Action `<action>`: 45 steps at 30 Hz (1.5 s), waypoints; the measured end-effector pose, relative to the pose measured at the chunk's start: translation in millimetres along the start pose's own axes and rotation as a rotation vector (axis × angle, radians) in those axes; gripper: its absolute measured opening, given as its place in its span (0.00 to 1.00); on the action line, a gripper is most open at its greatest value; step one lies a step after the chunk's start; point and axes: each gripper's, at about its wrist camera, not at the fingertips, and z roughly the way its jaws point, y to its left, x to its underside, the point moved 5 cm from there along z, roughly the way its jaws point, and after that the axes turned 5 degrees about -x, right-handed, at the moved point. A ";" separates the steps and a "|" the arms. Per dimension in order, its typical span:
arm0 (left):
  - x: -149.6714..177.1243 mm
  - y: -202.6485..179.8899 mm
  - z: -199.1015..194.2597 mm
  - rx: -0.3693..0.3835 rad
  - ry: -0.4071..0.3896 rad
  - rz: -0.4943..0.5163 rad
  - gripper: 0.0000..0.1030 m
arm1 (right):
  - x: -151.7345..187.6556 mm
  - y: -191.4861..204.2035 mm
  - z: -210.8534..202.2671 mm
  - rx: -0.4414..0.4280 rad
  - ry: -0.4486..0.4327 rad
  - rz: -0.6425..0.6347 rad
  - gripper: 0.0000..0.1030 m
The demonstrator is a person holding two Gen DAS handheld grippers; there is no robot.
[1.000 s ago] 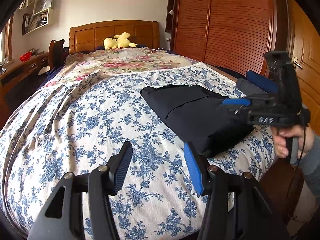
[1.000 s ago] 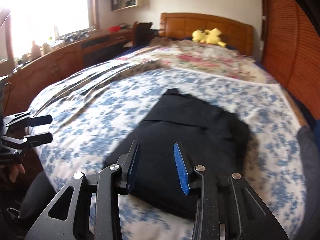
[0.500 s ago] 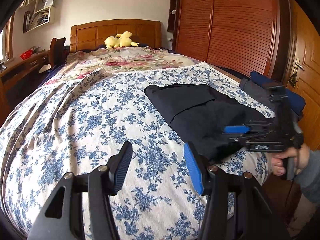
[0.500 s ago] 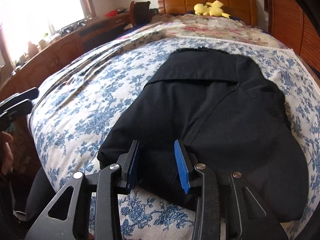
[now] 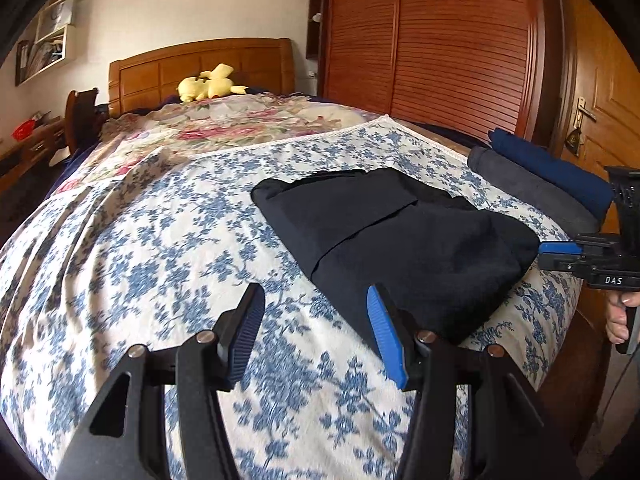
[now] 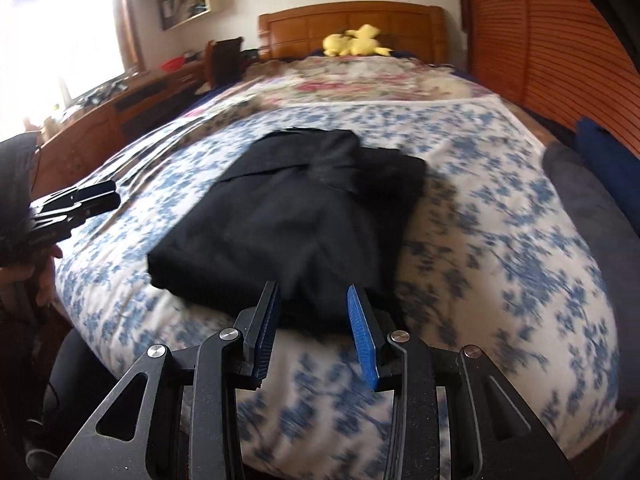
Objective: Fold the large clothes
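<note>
A black garment (image 5: 400, 240) lies folded into a compact rectangle on the blue-flowered bedspread (image 5: 140, 240), near the foot of the bed. It also shows in the right wrist view (image 6: 296, 216). My left gripper (image 5: 316, 300) is open and empty, above the bedspread just left of the garment's near corner. My right gripper (image 6: 314, 300) is open and empty, hovering at the garment's near edge. In the left wrist view the right gripper (image 5: 560, 250) sits off the garment's right corner. In the right wrist view the left gripper (image 6: 88, 198) is at the left bed edge.
A grey folded cloth (image 5: 528, 188) and a dark blue one (image 5: 552, 164) lie at the bed's right edge. A yellow plush toy (image 5: 208, 86) rests by the wooden headboard (image 5: 200, 68). A wooden wardrobe (image 5: 432, 40) stands right, a desk (image 6: 120, 104) left.
My right gripper has drawn back from over the garment toward the foot of the bed and off its right corner. My left gripper has shifted slightly right. The garment lies still.
</note>
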 end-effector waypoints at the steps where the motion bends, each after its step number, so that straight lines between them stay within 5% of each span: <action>1: -0.9 -1.2 2.7 0.003 0.002 0.003 0.51 | 2.0 -5.3 -1.9 0.007 -0.001 0.010 0.34; 9: -4.4 -7.7 19.2 0.019 0.022 0.005 0.51 | -8.6 -14.2 8.4 0.032 -0.044 0.026 0.44; 14: -9.4 -8.5 27.3 0.018 0.028 0.016 0.51 | -5.3 -31.8 37.3 0.098 0.003 0.064 0.57; 20: -26.1 -6.6 53.9 0.044 0.055 0.033 0.51 | 11.5 -50.0 52.2 -0.005 0.042 0.178 0.57; 32: -72.7 14.0 153.9 0.010 0.130 0.072 0.51 | 14.2 -44.6 66.7 0.006 0.043 0.100 0.57; 42: -96.8 46.5 229.5 0.044 0.221 -0.015 0.53 | 15.1 -43.6 71.1 -0.004 0.033 0.069 0.58; 45: -98.0 51.1 236.7 -0.004 0.211 -0.003 0.56 | 15.6 -44.8 71.8 -0.011 0.030 0.071 0.58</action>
